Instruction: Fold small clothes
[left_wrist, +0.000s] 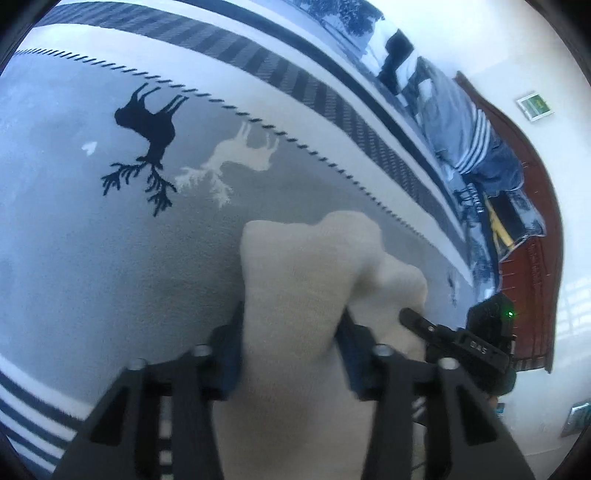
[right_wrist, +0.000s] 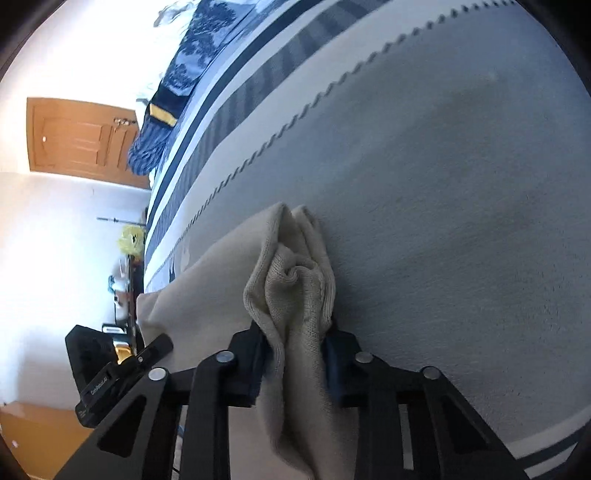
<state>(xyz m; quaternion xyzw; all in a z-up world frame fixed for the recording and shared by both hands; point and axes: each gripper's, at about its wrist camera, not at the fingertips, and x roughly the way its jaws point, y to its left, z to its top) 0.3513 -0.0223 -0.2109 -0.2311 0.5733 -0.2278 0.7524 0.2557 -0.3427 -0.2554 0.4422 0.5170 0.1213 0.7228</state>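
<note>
- Nearest in the left wrist view, the left claw (left_wrist: 291, 350) is pinched on a bunch of the beige knit garment (left_wrist: 306, 266); the cloth fills the gap between its blue pads and runs forward out of the claw.
- Nearest in the right wrist view, the right claw (right_wrist: 295, 354) is likewise pressed onto a gathered, wrinkled fold of the same garment (right_wrist: 291, 280), with cloth pushed up ahead of the pads.
- The garment spans between the two claws: in the right view it stretches off to the left as a smooth sheet toward the other claw, whose black tip shows at the lower left; in the left view the right claw's tip pokes in just beside the cloth on the right. So its long axis runs from claw to claw, across both lines of sight, and neither hand is clearly nearer.
- Beyond the cloth lies the bed's grey blanket (left_wrist: 92, 258), with its dark deer motif (left_wrist: 147, 136) and pale deer motif (left_wrist: 240, 162) ahead of the left claw.
- My reading: the held edge must travel forward over the blanket, both claws together, to lay the fold.
- Farthest off, a heap of blue clothes (left_wrist: 472, 147) lies at the bed's far side, and a wooden door (right_wrist: 81, 136) stands in the wall.
</note>
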